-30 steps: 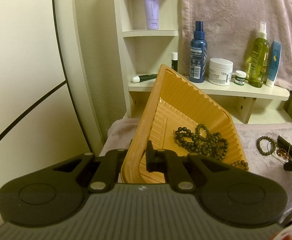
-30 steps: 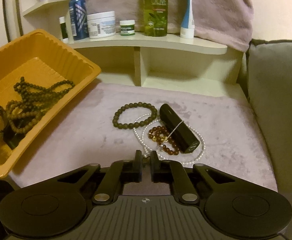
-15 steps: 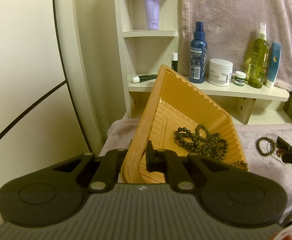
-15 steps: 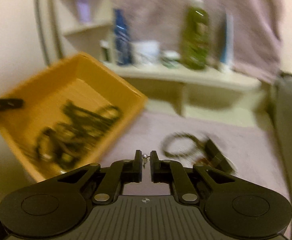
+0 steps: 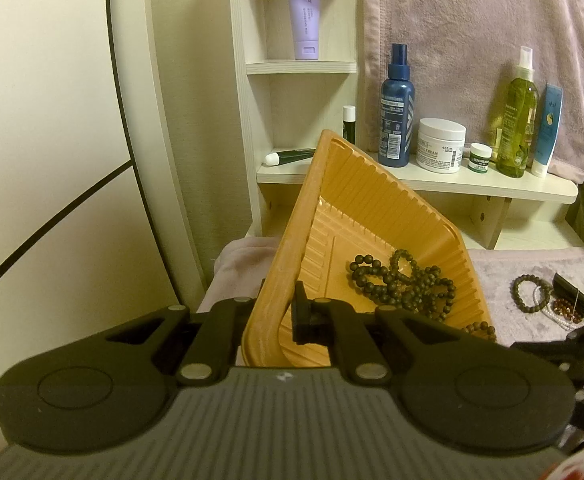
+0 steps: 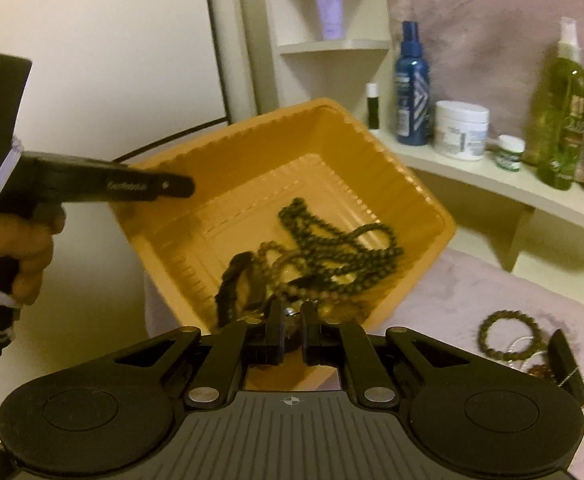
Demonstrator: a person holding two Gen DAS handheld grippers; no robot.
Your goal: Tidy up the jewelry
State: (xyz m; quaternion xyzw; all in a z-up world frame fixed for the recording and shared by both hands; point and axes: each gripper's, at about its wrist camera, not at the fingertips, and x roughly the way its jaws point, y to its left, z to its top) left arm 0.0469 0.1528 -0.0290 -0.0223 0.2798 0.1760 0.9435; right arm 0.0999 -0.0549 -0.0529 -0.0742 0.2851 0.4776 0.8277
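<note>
On the mauve cloth [image 5: 492,276], the orange tray [image 5: 292,240] sits tilted, its near rim clamped by the left gripper [image 5: 277,316]. Dark bead strands [image 5: 400,284] lie heaped inside it. Above the tray's near edge, the right gripper [image 6: 292,322] is pinched together on a small silvery piece [image 6: 289,312]. A bead bracelet [image 6: 508,334], pearls and a black box [image 6: 568,360] rest on the cloth beside the tray

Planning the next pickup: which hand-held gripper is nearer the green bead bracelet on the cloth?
Right. The right hand-held gripper hangs over the orange tray, beside the bracelet; the left clamps the tray's far rim.
</note>
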